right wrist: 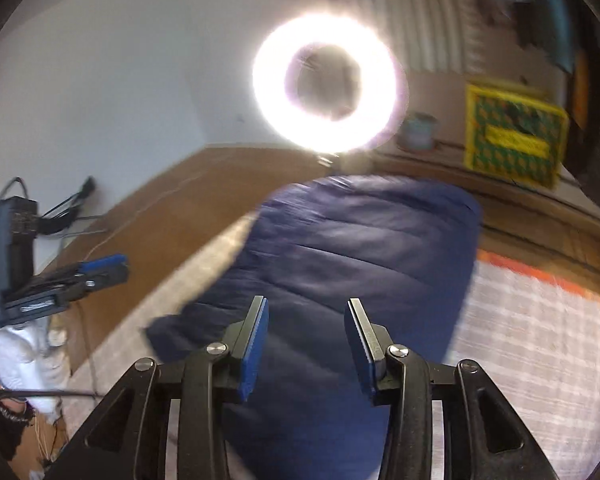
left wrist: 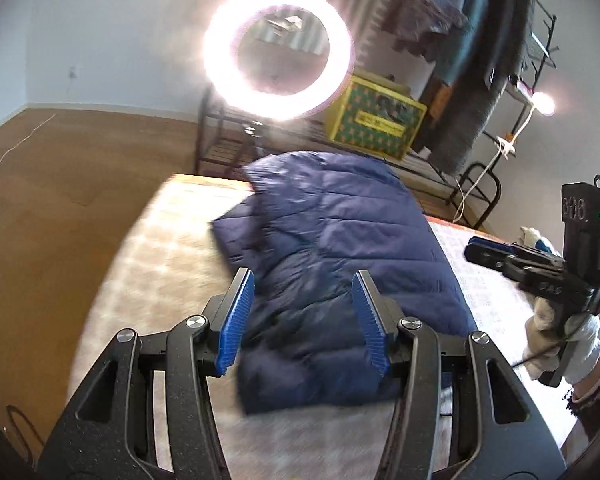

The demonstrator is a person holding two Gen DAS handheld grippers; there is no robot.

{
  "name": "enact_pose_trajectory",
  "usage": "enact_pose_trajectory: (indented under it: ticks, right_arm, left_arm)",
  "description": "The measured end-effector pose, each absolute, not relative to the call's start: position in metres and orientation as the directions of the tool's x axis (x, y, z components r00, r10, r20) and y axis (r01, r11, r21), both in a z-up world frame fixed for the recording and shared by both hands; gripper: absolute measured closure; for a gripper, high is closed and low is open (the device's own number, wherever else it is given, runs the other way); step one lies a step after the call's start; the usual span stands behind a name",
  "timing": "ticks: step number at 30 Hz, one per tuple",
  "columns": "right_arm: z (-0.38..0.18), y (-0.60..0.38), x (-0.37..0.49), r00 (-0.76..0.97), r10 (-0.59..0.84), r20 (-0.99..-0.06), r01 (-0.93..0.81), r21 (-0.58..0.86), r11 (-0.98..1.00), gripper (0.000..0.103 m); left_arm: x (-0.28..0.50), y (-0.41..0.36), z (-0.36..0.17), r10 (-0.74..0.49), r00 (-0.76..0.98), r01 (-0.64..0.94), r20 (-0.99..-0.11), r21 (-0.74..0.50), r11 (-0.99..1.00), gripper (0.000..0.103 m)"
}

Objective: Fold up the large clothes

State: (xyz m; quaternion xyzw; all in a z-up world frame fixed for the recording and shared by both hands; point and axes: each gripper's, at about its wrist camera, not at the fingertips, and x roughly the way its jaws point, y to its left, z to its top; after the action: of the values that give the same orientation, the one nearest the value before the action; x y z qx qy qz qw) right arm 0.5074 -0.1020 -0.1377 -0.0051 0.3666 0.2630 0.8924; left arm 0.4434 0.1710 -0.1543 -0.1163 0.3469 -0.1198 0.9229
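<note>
A navy quilted jacket (left wrist: 332, 232) (right wrist: 360, 248) lies folded into a long bundle on a table under a pale patterned cloth (left wrist: 160, 248) (right wrist: 540, 340). My left gripper (left wrist: 303, 280) hovers open over the jacket's near end, with no fabric between its blue pads. My right gripper (right wrist: 308, 304) is also open above the jacket, its pads apart and holding nothing. Each gripper shows side-on in the other's view, held in a white-gloved hand (left wrist: 560, 332) (right wrist: 28, 352) beside the table. The right view is blurred.
A bright ring light (left wrist: 278, 52) (right wrist: 326, 82) stands just past the table's far edge. Behind it are a low black metal rack with a yellow and green box (left wrist: 376, 120) (right wrist: 514, 140), and hanging garments (left wrist: 480, 40) at the right. Brown floor (left wrist: 60, 180) lies to the left.
</note>
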Motion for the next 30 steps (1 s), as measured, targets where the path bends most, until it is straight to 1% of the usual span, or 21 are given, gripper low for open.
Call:
enact_pose_trajectory:
  ticks: [4, 9, 10, 12, 14, 17, 19, 21, 24, 27, 30]
  right_arm:
    - [-0.166, -0.099, 0.521, 0.563, 0.448, -0.695, -0.474, 0.172, 0.863, 0.061]
    - [-0.193, -0.078, 0.514, 0.551, 0.416, -0.724, -0.540, 0.072, 0.839, 0.060]
    - [-0.198, -0.077, 0.514, 0.545, 0.416, -0.728, -0.551, 0.063, 0.832, 0.060]
    - [-0.211, -0.082, 0.518, 0.516, 0.429, -0.741, -0.556, 0.091, 0.826, 0.061]
    - [-0.224, -0.085, 0.523, 0.495, 0.428, -0.756, -0.548, 0.111, 0.829, 0.061]
    - [-0.218, -0.080, 0.526, 0.487, 0.402, -0.775, -0.571, 0.065, 0.818, 0.061]
    - [-0.205, -0.083, 0.528, 0.469, 0.431, -0.771, -0.589, 0.090, 0.803, 0.062]
    - [-0.184, -0.096, 0.531, 0.495, 0.490, -0.718, -0.588, 0.139, 0.797, 0.063]
    - [-0.156, -0.115, 0.551, 0.569, 0.511, -0.644, -0.553, 0.159, 0.818, 0.062]
    - [-0.143, -0.121, 0.588, 0.608, 0.490, -0.625, -0.505, 0.173, 0.846, 0.062]
    - [-0.139, -0.114, 0.628, 0.643, 0.459, -0.613, -0.467, 0.162, 0.870, 0.062]
  left_arm:
    - [0.470, 0.142, -0.175, -0.281, 0.693, 0.161, -0.664, -0.238, 0.958, 0.050]
    - [0.474, 0.144, -0.229, -0.213, 0.623, 0.125, -0.753, -0.173, 0.977, 0.050]
    - [0.473, 0.147, -0.239, -0.211, 0.611, 0.120, -0.763, -0.174, 0.977, 0.050]
    - [0.470, 0.155, -0.258, -0.244, 0.583, 0.106, -0.775, -0.226, 0.968, 0.047]
    - [0.468, 0.158, -0.265, -0.260, 0.581, 0.104, -0.771, -0.247, 0.963, 0.046]
    - [0.467, 0.156, -0.258, -0.248, 0.576, 0.112, -0.779, -0.226, 0.968, 0.047]
    - [0.466, 0.158, -0.244, -0.249, 0.590, 0.122, -0.768, -0.220, 0.968, 0.048]
    - [0.465, 0.163, -0.221, -0.259, 0.626, 0.133, -0.736, -0.227, 0.965, 0.048]
    - [0.477, 0.166, -0.193, -0.251, 0.666, 0.140, -0.703, -0.212, 0.967, 0.048]
    - [0.501, 0.161, -0.173, -0.228, 0.694, 0.146, -0.683, -0.177, 0.973, 0.048]
    - [0.532, 0.151, -0.170, -0.215, 0.698, 0.136, -0.683, -0.169, 0.976, 0.048]
